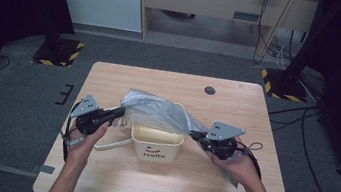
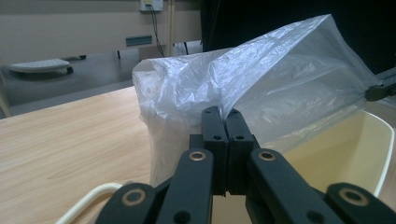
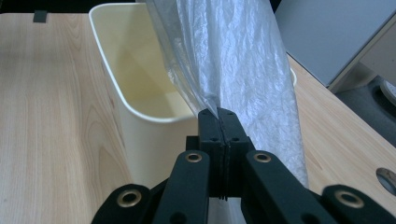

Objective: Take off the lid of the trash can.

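A cream bin (image 1: pixel 156 147) with "Hello" printed on its front stands mid-table, and its loop handle (image 1: pixel 112 143) lies off to the left. A clear plastic bag (image 1: pixel 156 110) is stretched above the bin's mouth between both grippers. My left gripper (image 1: pixel 119 113) is shut on the bag's left edge; in the left gripper view the jaws (image 2: pixel 226 116) meet with film pinched between them, over the bin (image 2: pixel 355 144). My right gripper (image 1: pixel 195 136) is shut on the bag's right edge, and its tips (image 3: pixel 218 114) clamp the bag (image 3: pixel 233 56) beside the bin (image 3: pixel 140 79).
The wooden table (image 1: pixel 180 85) has a round grommet (image 1: pixel 209 90) near its far edge and grey tape (image 1: pixel 46 169) at the front corners. Two black stands on hazard-striped bases (image 1: pixel 57 52) flank the table on the floor. A wooden cabinet (image 1: pixel 212 1) sits behind.
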A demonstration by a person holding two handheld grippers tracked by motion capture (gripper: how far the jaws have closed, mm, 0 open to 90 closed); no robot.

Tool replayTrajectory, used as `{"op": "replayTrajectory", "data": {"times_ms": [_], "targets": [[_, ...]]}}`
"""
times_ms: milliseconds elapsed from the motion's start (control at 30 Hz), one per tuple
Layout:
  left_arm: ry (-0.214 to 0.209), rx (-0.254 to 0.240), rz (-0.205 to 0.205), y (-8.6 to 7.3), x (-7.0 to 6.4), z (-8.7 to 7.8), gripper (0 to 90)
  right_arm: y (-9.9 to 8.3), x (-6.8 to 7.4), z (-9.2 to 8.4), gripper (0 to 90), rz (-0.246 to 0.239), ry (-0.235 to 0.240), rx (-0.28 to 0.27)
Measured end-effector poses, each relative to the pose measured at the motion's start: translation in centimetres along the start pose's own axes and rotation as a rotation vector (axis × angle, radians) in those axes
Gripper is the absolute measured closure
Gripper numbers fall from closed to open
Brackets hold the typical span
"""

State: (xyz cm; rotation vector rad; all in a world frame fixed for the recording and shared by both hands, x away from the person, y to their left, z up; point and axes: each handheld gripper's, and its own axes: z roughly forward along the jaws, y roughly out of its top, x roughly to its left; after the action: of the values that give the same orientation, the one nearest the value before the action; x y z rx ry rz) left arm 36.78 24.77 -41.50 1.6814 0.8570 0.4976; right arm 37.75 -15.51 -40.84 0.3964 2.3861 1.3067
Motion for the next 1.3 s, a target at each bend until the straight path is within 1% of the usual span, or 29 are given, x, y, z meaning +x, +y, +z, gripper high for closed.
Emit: {"op": "replayTrajectory", "data": {"times_ms": [33,167,200,233,300,367,400,433,500,533,667,767,867,933,967,1033,1100,1133,1167,1200,1233,1300], "targets": [[0.011,-0.004,-0.001,0.0,0.3,-0.6,89.3,0.5,0.1,0.4,89.5,-0.002,0.001,-0.001],[0.017,-0.015,0.008,-0.1,0.6,-1.1,89.4,1.1,0.4,1.3,89.0,0.002,0.008,-0.005],[0.031,-0.016,0.008,-0.2,0.9,-1.5,89.4,1.2,0.4,1.6,88.7,0.002,0.010,-0.005],[0.031,-0.016,0.008,-0.2,0.9,-1.5,89.4,1.2,0.4,1.6,88.7,0.002,0.010,-0.005],[0.045,-0.019,0.007,-0.4,1.2,-2.0,89.5,1.4,0.6,2.2,85.1,0.002,0.013,-0.003],[0.050,-0.021,0.006,-0.4,1.4,-2.2,89.5,1.6,0.8,2.4,76.8,0.010,0.010,-0.010],[0.050,-0.021,0.006,-0.4,1.4,-2.2,89.5,1.6,0.8,2.4,76.8,0.010,0.010,-0.010],[0.059,-0.019,0.007,-0.5,1.6,-2.5,89.5,1.8,0.8,2.4,67.6,0.028,0.009,-0.021],[0.067,-0.017,0.007,-0.6,1.7,-2.8,89.5,1.8,0.9,2.4,59.1,0.039,0.013,-0.028],[0.071,-0.020,0.008,-0.7,1.8,-2.9,89.5,1.8,0.9,2.3,54.8,0.044,0.004,-0.028],[0.085,-0.026,0.004,-0.8,2.1,-3.4,89.5,1.8,1.1,1.9,44.8,0.052,0.004,-0.032],[0.094,-0.031,0.000,-0.8,2.3,-3.7,89.5,1.8,1.2,1.5,40.9,0.051,0.000,-0.038],[0.109,-0.029,0.006,-0.8,2.5,-4.1,89.5,1.9,1.2,1.1,35.9,0.059,-0.013,-0.044],[0.120,-0.025,0.007,-0.7,2.7,-4.3,89.5,1.8,1.2,0.8,30.4,0.070,-0.029,-0.041],[0.123,-0.022,-0.005,-0.8,2.7,-4.4,89.5,1.8,1.2,0.7,30.0,0.069,-0.036,-0.038],[0.136,-0.016,-0.002,-0.7,2.9,-4.8,89.5,1.7,1.2,0.3,30.0,0.076,-0.049,-0.044],[0.152,-0.015,0.001,-0.7,3.1,-5.2,89.5,1.7,1.1,-0.2,31.8,0.075,-0.060,-0.048],[0.152,-0.015,0.001,-0.7,3.1,-5.2,89.5,1.7,1.1,-0.6,32.5,0.078,-0.063,-0.053],[0.166,-0.020,-0.004,-0.6,3.2,-5.6,89.6,1.7,1.1,-0.8,33.3,0.082,-0.067,-0.053],[0.166,-0.020,-0.004,-0.6,3.2,-5.6,89.6,1.6,1.1,-1.0,34.2,0.084,-0.065,-0.054],[0.185,-0.028,-0.014,-0.5,3.4,-6.0,89.5,1.5,1.1,-1.3,34.8,0.083,-0.065,-0.049],[0.201,-0.029,-0.011,-0.4,3.6,-6.2,89.5,1.3,1.2,-1.5,35.2,0.081,-0.065,-0.043]]}}
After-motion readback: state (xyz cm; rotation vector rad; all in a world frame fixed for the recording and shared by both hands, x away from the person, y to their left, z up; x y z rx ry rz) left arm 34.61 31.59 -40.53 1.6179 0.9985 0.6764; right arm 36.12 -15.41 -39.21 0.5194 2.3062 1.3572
